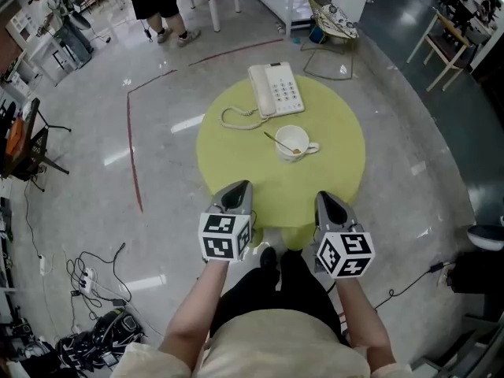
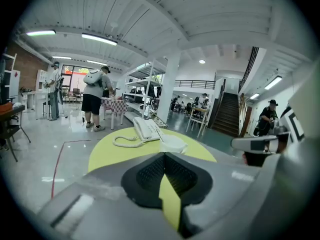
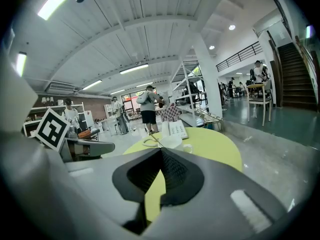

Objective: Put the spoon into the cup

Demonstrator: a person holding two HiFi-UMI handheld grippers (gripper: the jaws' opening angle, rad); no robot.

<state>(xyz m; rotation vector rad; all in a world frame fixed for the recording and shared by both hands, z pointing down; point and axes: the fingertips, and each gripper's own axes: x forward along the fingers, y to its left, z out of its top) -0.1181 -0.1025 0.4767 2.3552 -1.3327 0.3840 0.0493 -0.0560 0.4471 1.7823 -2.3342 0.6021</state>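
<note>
A white cup [image 1: 293,142] stands near the middle of the round yellow-green table [image 1: 335,120]. The spoon [image 1: 277,141] rests inside it, its handle sticking out over the rim to the far left. My left gripper [image 1: 238,189] and right gripper [image 1: 327,199] hover side by side over the table's near edge, both shut with nothing between the jaws and well short of the cup. In the left gripper view the cup [image 2: 171,144] lies beyond the gripper [image 2: 163,155]. The right gripper view shows the cup [image 3: 173,142] and spoon handle [image 3: 155,139] ahead of the gripper [image 3: 161,150].
A white telephone [image 1: 276,89] with a coiled cord [image 1: 236,117] lies at the table's far side, behind the cup. People stand on the shiny floor further back [image 1: 157,2]. Cables [image 1: 94,282] lie on the floor at my left.
</note>
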